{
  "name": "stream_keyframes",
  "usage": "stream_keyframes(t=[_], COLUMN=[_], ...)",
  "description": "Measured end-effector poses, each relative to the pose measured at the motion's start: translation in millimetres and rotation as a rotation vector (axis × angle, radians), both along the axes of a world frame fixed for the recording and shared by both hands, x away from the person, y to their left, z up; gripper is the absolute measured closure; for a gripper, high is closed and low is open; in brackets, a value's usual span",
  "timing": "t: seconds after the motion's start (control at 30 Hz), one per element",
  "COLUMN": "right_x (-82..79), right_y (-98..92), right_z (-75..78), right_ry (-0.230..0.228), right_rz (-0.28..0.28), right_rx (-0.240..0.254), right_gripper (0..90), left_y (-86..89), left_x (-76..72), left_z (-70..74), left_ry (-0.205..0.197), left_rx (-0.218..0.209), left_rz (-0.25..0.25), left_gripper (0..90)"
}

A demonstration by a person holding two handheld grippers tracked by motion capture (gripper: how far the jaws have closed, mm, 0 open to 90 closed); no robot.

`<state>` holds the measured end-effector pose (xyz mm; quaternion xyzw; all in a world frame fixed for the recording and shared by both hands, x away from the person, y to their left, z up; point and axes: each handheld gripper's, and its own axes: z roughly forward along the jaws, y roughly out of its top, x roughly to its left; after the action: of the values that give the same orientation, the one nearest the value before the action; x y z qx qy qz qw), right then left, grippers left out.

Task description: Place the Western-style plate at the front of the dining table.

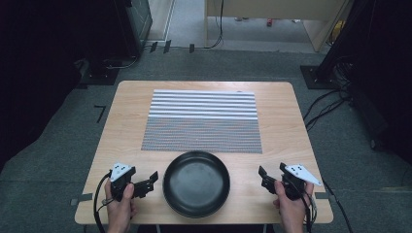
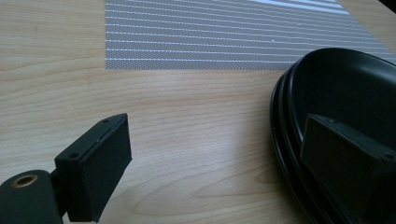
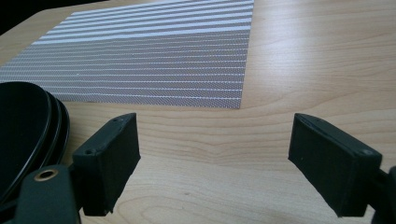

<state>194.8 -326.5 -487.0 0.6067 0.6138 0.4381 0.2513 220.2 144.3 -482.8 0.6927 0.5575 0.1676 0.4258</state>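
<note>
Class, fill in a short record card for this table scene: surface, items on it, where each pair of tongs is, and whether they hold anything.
Surface: wooden table
Main item: stack of black plates, near edge, centre
Other item: striped placemat, beyond the plates
Left tongs: open, beside the plates' left rim, holding nothing
Right tongs: open, right of the plates, apart from them, holding nothing
Contents of top plate: nothing visible
</note>
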Motion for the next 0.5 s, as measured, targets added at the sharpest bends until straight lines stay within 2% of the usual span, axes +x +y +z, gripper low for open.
stream_keyframes(t=[0.23, 0.5], right_x=[-2.0, -2.8], right_y=[11.7, 24.1], right_z=[0.3, -0.3], right_ry=[-0.008, -0.009], right_rz=[0.026, 0.052], right_rx=[-0.011, 0.000], right_gripper=[15.8, 15.8], left_y=[-4.8, -14.4], left_x=[-1.4, -4.5], left_z=[0.5, 0.9], left_ry=[0.002, 0.003], left_rx=[-0.014, -0.018], left_rz=[-0.013, -0.042], left_gripper=[8.5, 8.5])
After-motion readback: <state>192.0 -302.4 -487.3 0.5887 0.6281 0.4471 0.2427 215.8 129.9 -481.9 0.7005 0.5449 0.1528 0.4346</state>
